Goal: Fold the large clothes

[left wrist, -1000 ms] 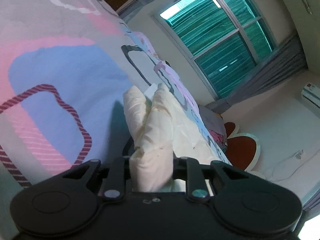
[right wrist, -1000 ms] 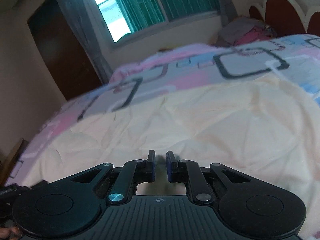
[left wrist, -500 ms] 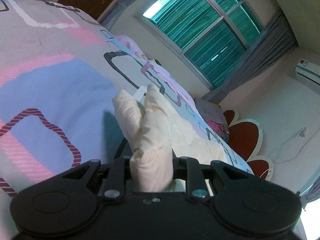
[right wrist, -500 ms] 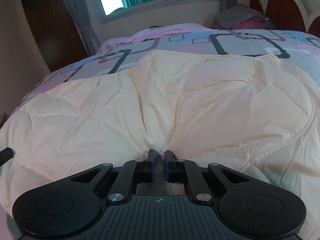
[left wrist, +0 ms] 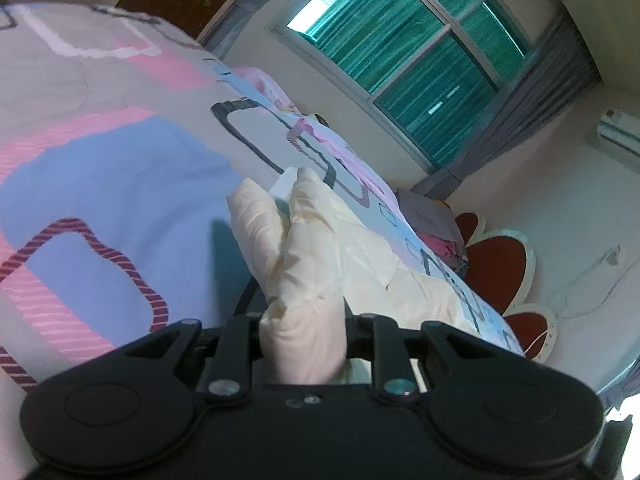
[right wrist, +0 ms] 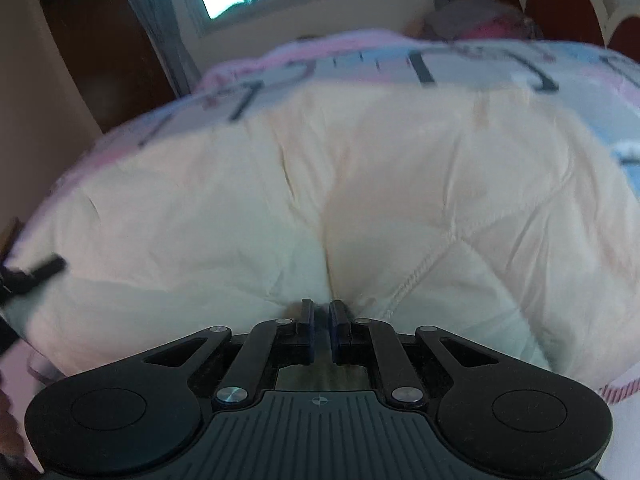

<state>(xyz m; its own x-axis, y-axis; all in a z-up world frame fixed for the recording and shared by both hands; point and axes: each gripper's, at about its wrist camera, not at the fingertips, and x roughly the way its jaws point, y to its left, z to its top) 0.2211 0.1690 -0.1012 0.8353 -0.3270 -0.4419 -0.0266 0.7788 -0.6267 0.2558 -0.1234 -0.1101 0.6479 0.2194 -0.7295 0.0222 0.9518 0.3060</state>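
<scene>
A large cream quilted garment (right wrist: pixel 360 184) lies spread over the patterned bed cover (right wrist: pixel 480 68). My left gripper (left wrist: pixel 302 320) is shut on a bunched corner of the cream garment (left wrist: pixel 304 248), which stands up between the jaws and hides the fingertips. My right gripper (right wrist: pixel 320 308) has its jaws almost together, pressed into a fold at the garment's near edge; the cloth puckers there. The left gripper's finger shows at the far left of the right wrist view (right wrist: pixel 40 270).
The bed cover (left wrist: pixel 100 168) has pink, blue and grey shapes. A window with green blinds (left wrist: pixel 408 52) and grey curtains stand behind the bed. A red scalloped headboard (left wrist: pixel 500 264) and pillows (left wrist: pixel 436 228) are at the right. A dark wooden door (right wrist: pixel 100 48) is at the left.
My right gripper has come down from above the garment to its near edge and now pinches a fold. My left gripper keeps its hold on the corner and has shifted slightly.
</scene>
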